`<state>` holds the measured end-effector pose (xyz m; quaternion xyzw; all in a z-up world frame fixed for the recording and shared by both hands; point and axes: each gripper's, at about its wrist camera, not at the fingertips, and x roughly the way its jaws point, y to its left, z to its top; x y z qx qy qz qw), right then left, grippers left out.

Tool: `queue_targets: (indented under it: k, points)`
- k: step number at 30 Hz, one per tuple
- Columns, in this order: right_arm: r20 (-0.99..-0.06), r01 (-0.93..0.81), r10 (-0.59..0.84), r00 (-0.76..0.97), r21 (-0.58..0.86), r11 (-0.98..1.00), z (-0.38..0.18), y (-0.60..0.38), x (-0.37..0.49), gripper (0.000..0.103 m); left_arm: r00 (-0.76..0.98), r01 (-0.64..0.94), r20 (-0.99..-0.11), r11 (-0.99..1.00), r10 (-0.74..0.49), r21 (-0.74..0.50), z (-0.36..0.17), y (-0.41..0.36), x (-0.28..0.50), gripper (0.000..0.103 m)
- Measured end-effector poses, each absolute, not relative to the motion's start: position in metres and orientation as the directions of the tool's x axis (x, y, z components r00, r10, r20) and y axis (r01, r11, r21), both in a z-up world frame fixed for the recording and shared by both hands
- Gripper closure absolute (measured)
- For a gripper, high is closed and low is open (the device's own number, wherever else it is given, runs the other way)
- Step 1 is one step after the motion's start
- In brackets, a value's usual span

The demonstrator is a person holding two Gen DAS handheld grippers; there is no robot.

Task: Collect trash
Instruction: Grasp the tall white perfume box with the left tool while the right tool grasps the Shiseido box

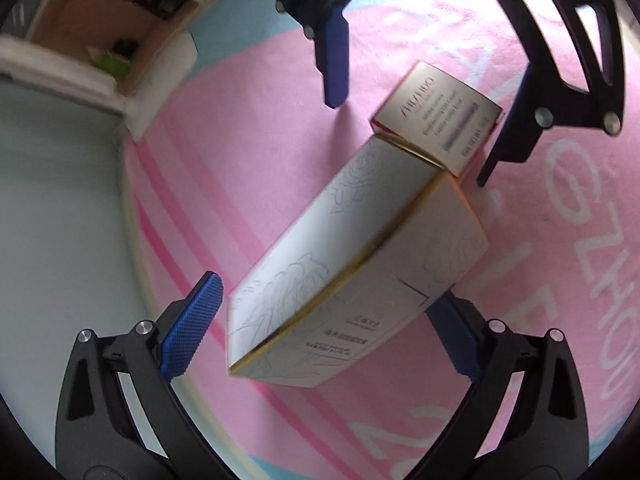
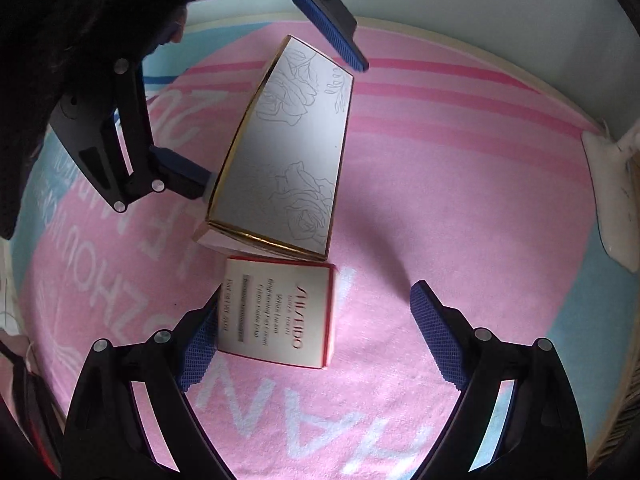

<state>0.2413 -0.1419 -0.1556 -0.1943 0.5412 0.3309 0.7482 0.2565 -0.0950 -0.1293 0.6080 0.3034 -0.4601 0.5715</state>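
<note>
A long white box with rose line drawings and gold edges (image 1: 340, 264) lies on the pink towel (image 1: 240, 152); it also shows in the right wrist view (image 2: 288, 152). A small white Shiseido box with red edges (image 2: 280, 312) lies at its end, touching it, and shows in the left wrist view (image 1: 440, 116). My left gripper (image 1: 324, 332) is open with its jaws on either side of the long box. My right gripper (image 2: 320, 340) is open around the small box, its left pad (image 2: 200, 344) close beside the box.
The pink and light blue towel with white lettering (image 2: 440, 220) covers a round table. A wooden shelf with clutter (image 1: 104, 28) stands beyond the table edge. A white object (image 2: 612, 200) lies at the towel's right edge.
</note>
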Motion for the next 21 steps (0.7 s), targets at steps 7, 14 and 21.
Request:
queue_targets:
  k: [7,14,21]
  points:
    - [-0.932,-0.673,0.303,0.198,0.095,0.734,-0.155,-0.154,0.236,0.023,0.371,0.893,-0.914,-0.207,-0.162,0.399,-0.133,-0.100,0.258,0.007]
    - [-0.928,-0.636,0.307,0.213,0.107,0.764,-0.150,-0.164,0.233,0.056,0.304,0.901,-0.940,-0.274,-0.155,0.336,-0.139,-0.114,0.266,0.007]
    - [-0.924,-0.600,0.313,0.221,0.124,0.790,-0.145,-0.180,0.221,0.056,0.197,0.954,-0.969,-0.200,-0.146,0.224,-0.131,-0.119,0.280,0.056]
